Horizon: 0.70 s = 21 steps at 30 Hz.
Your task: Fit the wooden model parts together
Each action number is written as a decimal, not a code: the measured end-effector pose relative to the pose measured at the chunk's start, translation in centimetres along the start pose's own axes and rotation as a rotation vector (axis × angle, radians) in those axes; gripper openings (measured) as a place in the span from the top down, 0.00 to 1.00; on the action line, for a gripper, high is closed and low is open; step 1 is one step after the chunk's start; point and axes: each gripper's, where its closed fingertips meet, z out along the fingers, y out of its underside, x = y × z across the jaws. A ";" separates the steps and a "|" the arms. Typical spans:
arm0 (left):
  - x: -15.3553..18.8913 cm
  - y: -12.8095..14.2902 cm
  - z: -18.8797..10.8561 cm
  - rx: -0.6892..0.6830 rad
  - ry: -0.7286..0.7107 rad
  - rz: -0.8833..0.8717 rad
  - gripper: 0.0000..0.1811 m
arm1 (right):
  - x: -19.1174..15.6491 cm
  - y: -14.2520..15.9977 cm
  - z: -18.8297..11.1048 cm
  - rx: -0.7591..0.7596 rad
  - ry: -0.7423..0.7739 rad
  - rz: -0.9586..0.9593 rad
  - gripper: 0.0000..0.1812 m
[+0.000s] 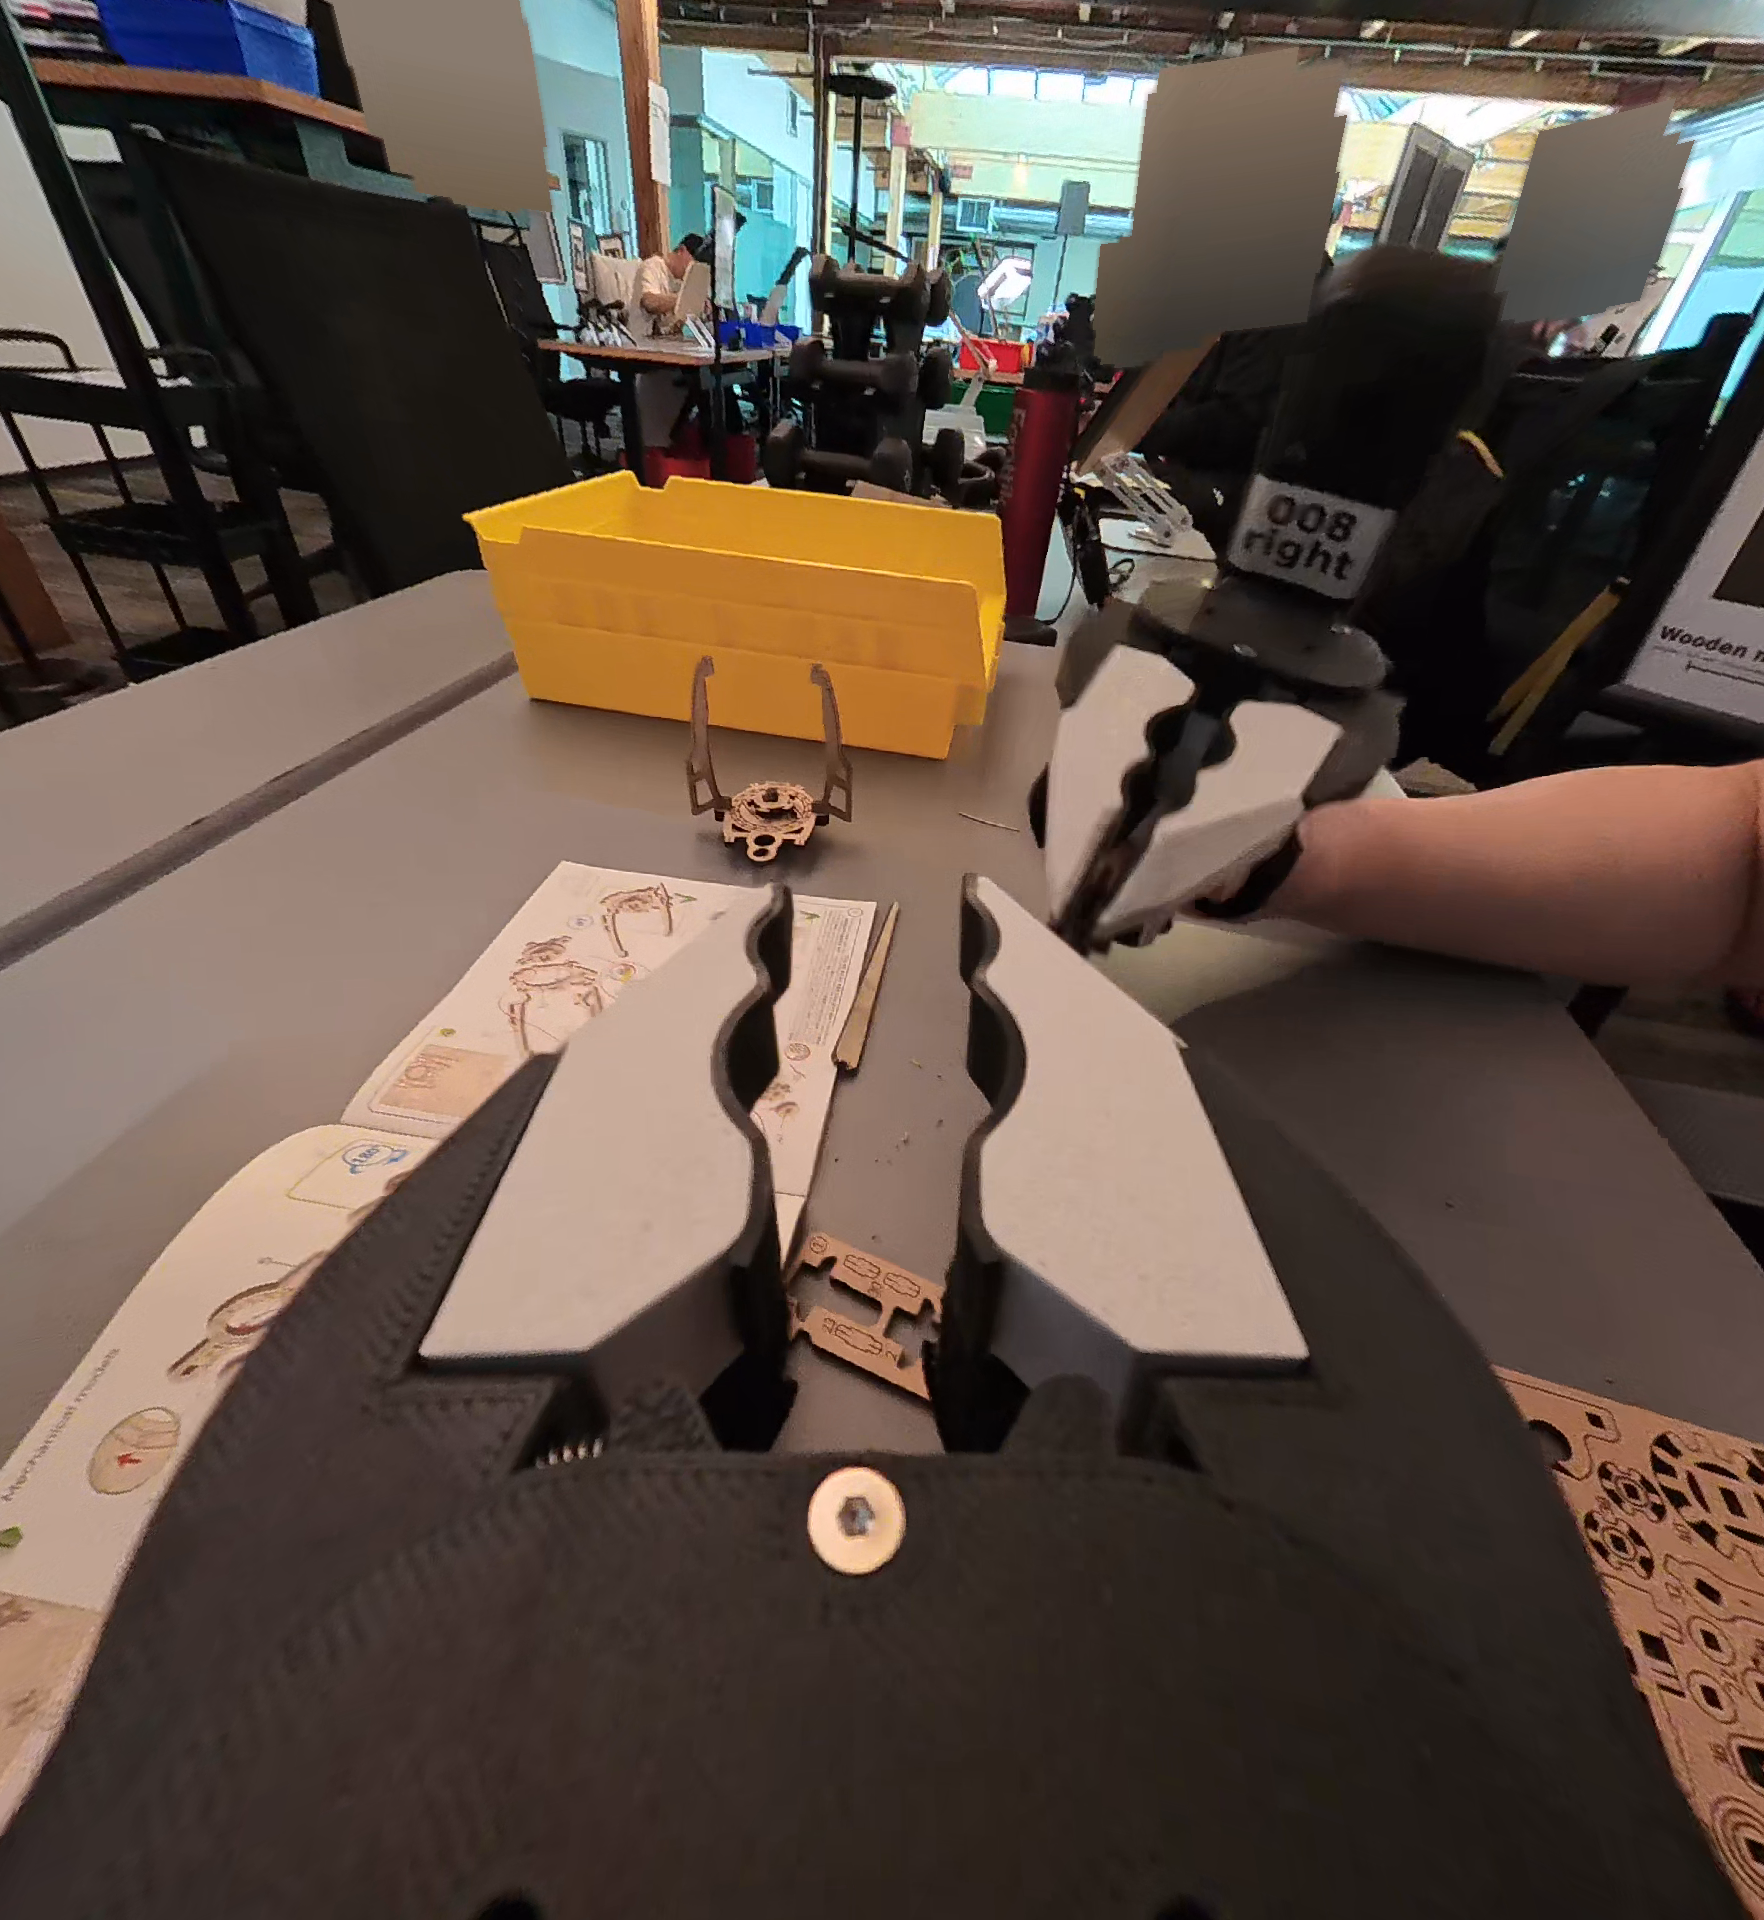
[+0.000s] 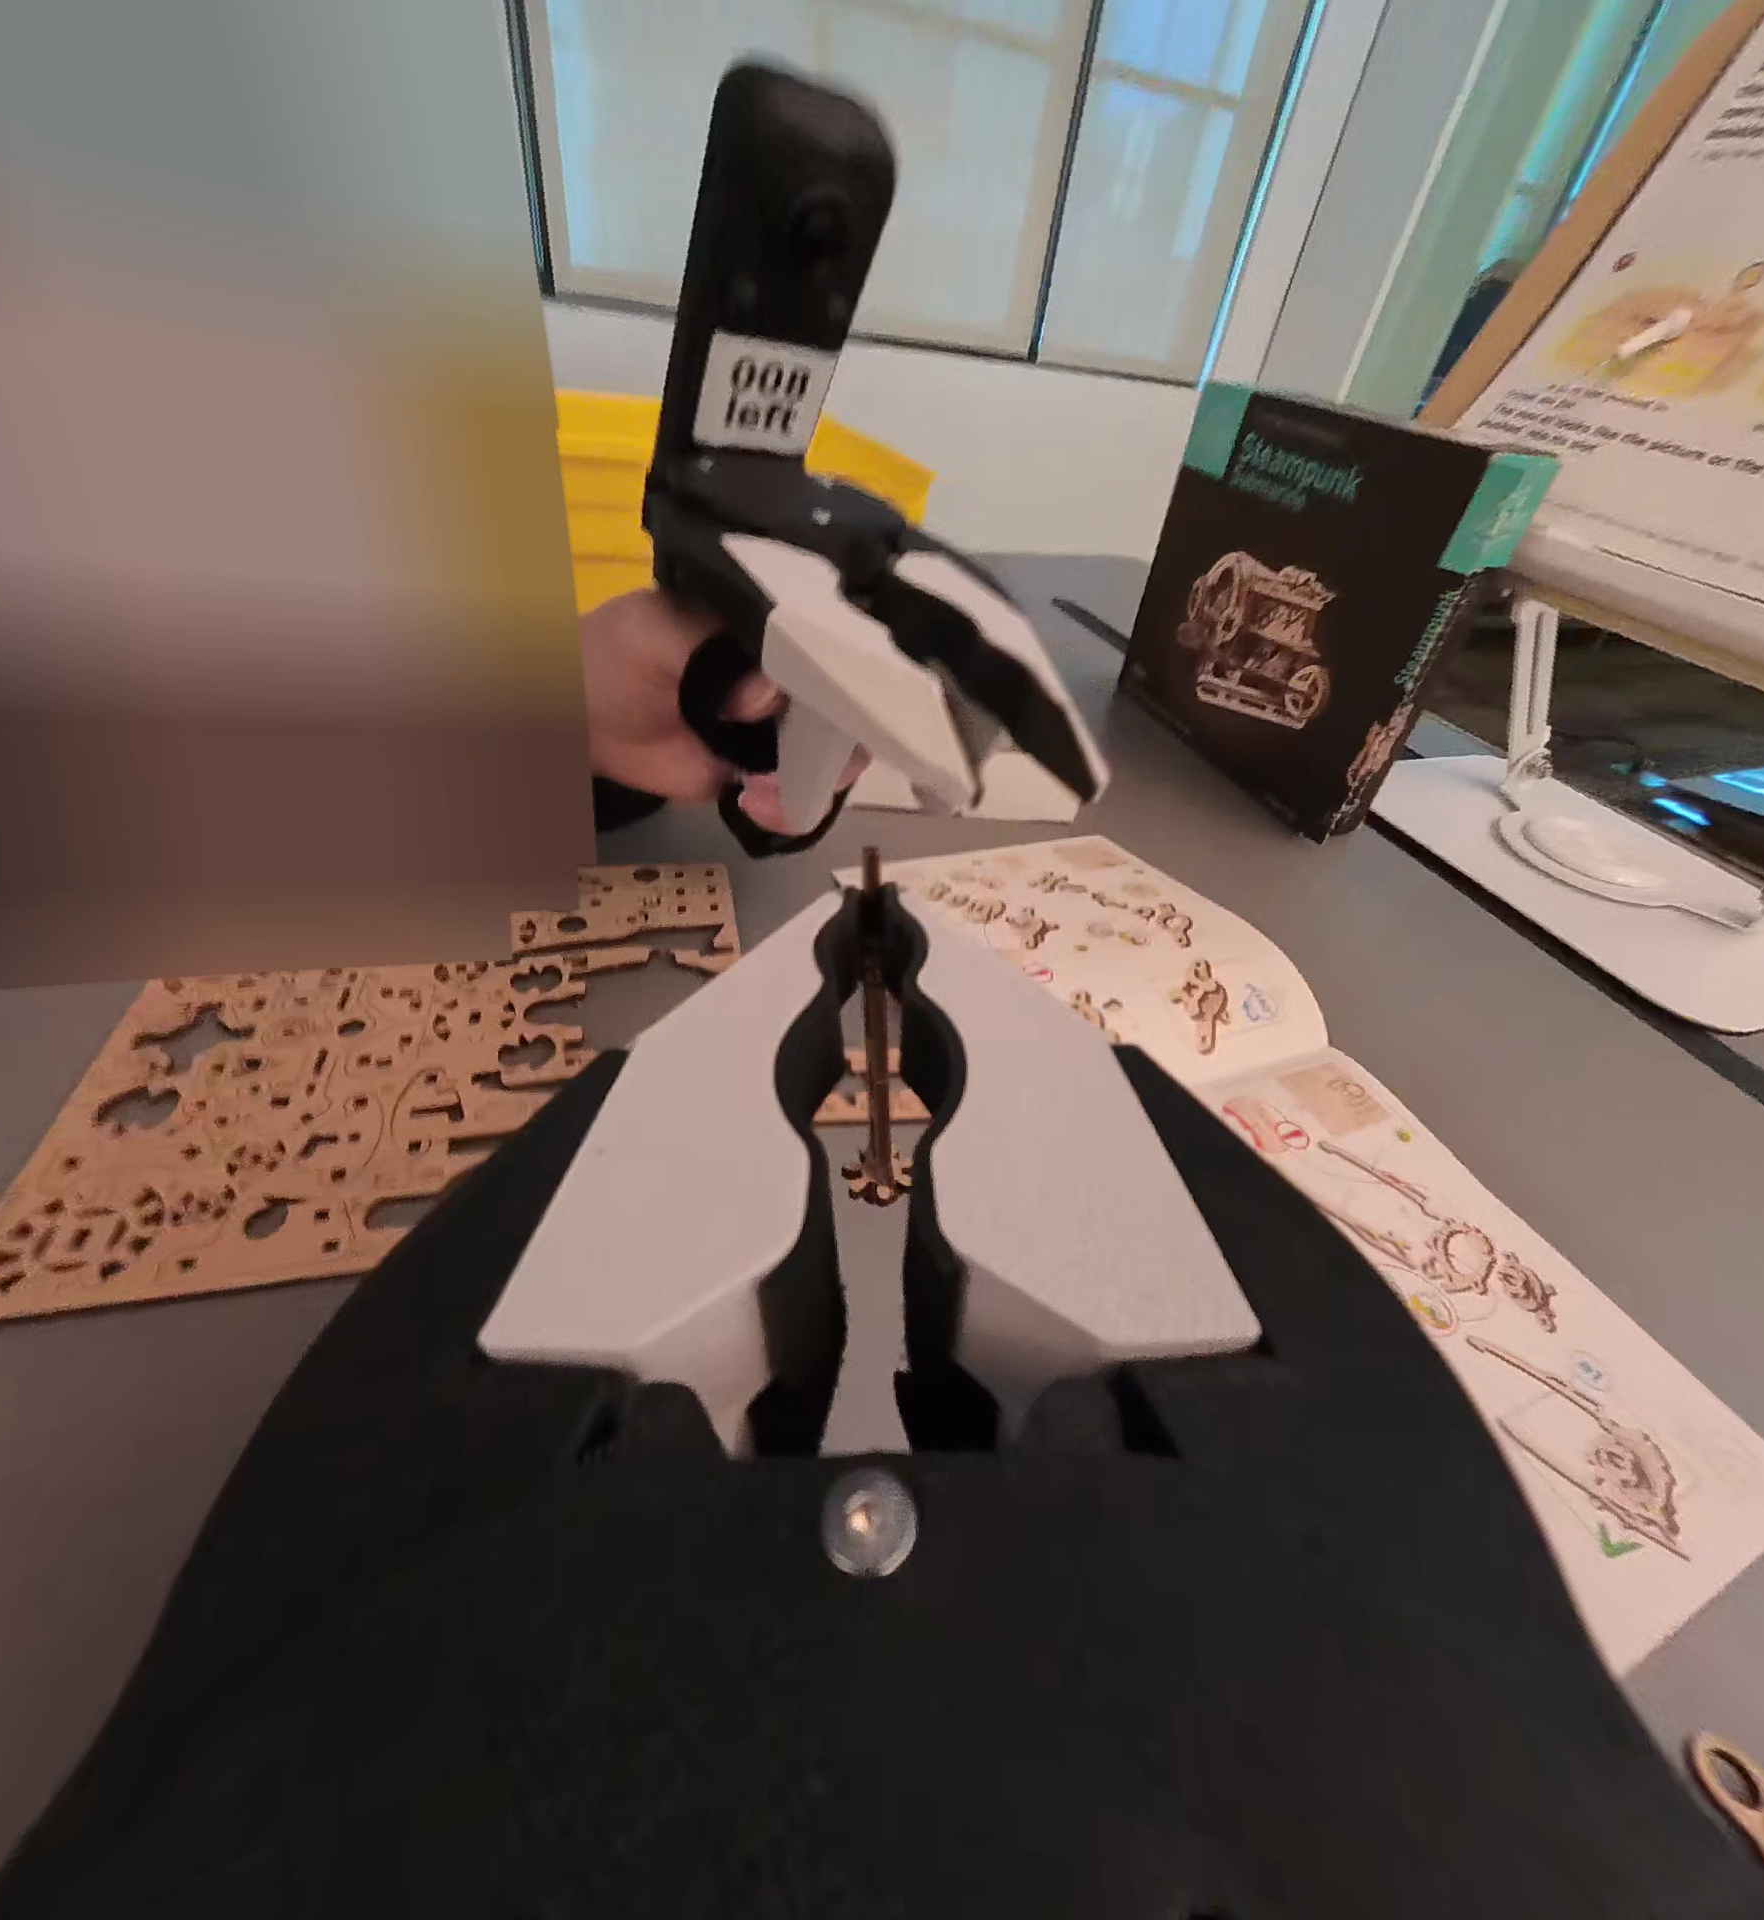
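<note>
My left gripper [image 1: 873,914] is open and empty above the table; a small cut wooden piece [image 1: 862,1325] lies under it. It also shows in the right wrist view [image 2: 1023,790], held by a hand. My right gripper [image 2: 870,904] is shut on a thin wooden axle with a small gear [image 2: 873,1049] edge-on between its pads. In the left wrist view it [image 1: 1080,930] hangs at the right, tips down. A partly built wooden assembly [image 1: 769,795], a ring with two upright arms, stands in front of the yellow bin [image 1: 753,613].
An instruction sheet [image 1: 545,997] [image 2: 1377,1195] lies open on the grey table. Punched wooden sheets lie at the left in the right wrist view [image 2: 265,1122] and at the lower right in the left wrist view [image 1: 1709,1621]. A wooden stick [image 1: 867,987] lies by the sheet. The model's box [image 2: 1304,613] stands behind. Tip to tip, the grippers are about 4 cm apart. Both grippers' tips are roughly 25 cm from the partly built wooden assembly [image 1: 769,795].
</note>
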 end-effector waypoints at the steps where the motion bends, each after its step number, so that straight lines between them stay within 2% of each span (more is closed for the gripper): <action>1: 0.2 0.3 0.1 -0.011 0.014 0.000 0.83 | 0.3 -0.2 -0.1 0.023 -0.003 0.046 1.00; 5: 0.4 1.4 0.5 -0.066 0.033 0.018 0.83 | 0.5 0.8 0.3 0.071 -0.084 0.274 1.00; 7: 0.4 1.4 0.4 -0.067 0.031 0.023 0.83 | 0.0 1.9 0.8 0.042 -0.121 0.355 1.00; 10: 0.3 1.2 0.2 -0.054 0.032 0.014 0.84 | -0.6 2.8 1.1 -0.022 -0.113 0.276 1.00; 13: 0.4 1.3 0.3 -0.056 0.042 0.005 0.84 | -1.1 1.4 0.1 0.041 -0.096 0.166 1.00; 14: 0.6 1.3 0.4 -0.053 0.046 0.008 0.85 | -0.8 2.3 0.1 -0.007 -0.067 0.135 1.00; 16: 0.9 1.3 0.5 -0.061 0.052 0.019 0.85 | -1.4 4.2 0.2 -0.136 -0.093 0.180 1.00; 19: 1.3 1.5 0.7 -0.070 0.062 0.032 0.85 | -1.6 2.2 -0.5 -0.038 -0.048 0.168 1.00; 21: 1.6 1.5 0.8 -0.076 0.065 0.043 0.85 | -1.9 4.1 -0.7 -0.130 -0.007 0.228 1.00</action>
